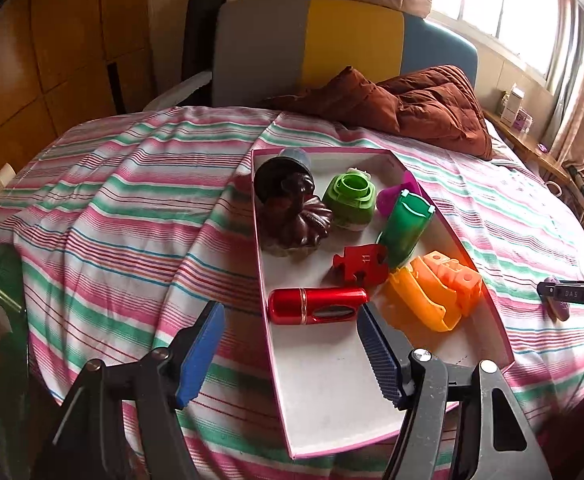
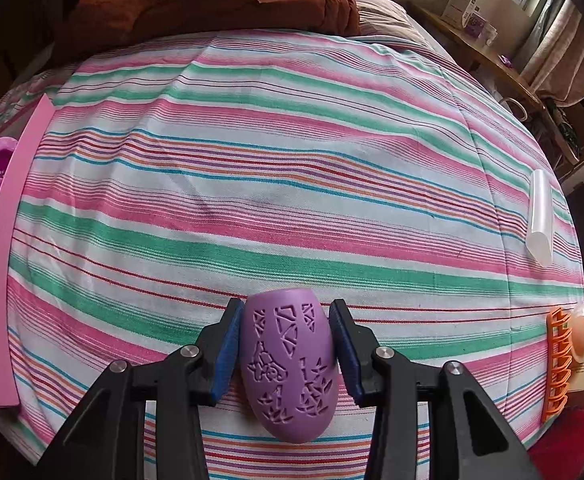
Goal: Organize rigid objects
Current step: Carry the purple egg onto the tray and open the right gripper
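Purple egg (image 2: 287, 368) between right tongs (image 2: 287, 356) pads, gripped; left tongs (image 1: 292, 356) wide, empty.

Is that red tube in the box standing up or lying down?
Lying down. The red tube rests on its side on the white floor of the box, near the orange toy.

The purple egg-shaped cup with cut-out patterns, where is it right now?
In the right wrist view, the purple egg-shaped cup lies on the striped bedsheet between the right hand-held gripper's blue pads.
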Available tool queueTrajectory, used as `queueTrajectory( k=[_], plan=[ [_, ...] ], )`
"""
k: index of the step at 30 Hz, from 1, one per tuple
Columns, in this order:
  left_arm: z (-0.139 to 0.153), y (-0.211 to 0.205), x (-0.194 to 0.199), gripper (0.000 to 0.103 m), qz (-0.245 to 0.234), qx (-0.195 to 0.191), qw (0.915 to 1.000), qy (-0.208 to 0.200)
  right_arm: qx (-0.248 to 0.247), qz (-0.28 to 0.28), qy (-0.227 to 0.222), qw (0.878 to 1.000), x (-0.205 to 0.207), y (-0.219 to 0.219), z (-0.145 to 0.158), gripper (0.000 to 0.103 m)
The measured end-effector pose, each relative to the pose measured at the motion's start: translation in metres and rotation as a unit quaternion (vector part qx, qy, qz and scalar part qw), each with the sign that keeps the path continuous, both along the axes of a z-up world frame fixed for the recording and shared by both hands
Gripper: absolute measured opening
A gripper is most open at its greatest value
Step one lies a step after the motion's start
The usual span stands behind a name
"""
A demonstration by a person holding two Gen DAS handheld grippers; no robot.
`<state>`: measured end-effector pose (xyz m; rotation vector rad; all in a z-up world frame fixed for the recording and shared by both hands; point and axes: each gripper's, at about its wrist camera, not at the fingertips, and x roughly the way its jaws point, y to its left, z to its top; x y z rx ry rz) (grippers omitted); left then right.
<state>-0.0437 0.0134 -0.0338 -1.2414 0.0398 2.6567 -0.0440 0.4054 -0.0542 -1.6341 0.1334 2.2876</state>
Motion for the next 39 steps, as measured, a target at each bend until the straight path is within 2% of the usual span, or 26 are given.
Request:
queueTrajectory(
  k=[23, 28, 32, 39],
  plan=[
    [0.004, -0.001, 0.009, 0.069, -0.001, -0.006, 1.0000, 0.007, -0.028, 0.038, 0.021, 0.999, -0.002, -0.014, 0.004, 0.044],
    [0.005, -0.004, 0.009, 0.069, 0.001, -0.006, 0.9999, 0.010, -0.084, 0.022, 0.060, 0.994, 0.004, -0.018, 0.021, 0.044],
    [0.006, -0.010, 0.010, 0.069, 0.011, -0.006, 0.9998, 0.013, -0.123, 0.052, 0.094, 0.987, 0.006, -0.053, 0.044, 0.044],
    [0.008, -0.032, 0.011, 0.069, 0.045, 0.002, 0.9989, 0.017, -0.149, 0.193, 0.131, 0.961, -0.014, -0.163, 0.087, 0.044]
  ],
)
